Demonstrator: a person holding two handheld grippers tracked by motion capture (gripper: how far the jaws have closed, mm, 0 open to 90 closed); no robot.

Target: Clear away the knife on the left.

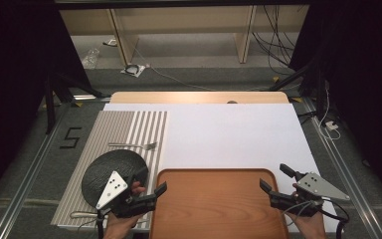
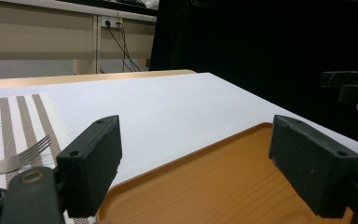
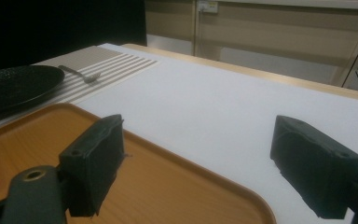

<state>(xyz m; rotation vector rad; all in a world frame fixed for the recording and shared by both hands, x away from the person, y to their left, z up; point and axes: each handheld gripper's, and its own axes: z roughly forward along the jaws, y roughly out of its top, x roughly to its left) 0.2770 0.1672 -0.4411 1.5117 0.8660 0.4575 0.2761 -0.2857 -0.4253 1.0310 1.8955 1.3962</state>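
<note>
I'm working in what looks like a lab recording bay: black curtains (image 1: 15,74) flank the white-topped table (image 1: 229,134), loose black cables (image 1: 273,35) trail over grey carpet (image 1: 204,77), and bare pale wooden shelving (image 1: 179,30) stands behind.

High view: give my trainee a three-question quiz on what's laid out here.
1. True or false: the fork lies on the tray.
2. What sits on the striped mat nearest the left gripper? A) black plate B) cup C) bowl
3. Fill in: both the left gripper and the right gripper have jaws that stand ____.

Key:
1. False; it lies on the mat, beyond the plate.
2. A
3. open
</note>
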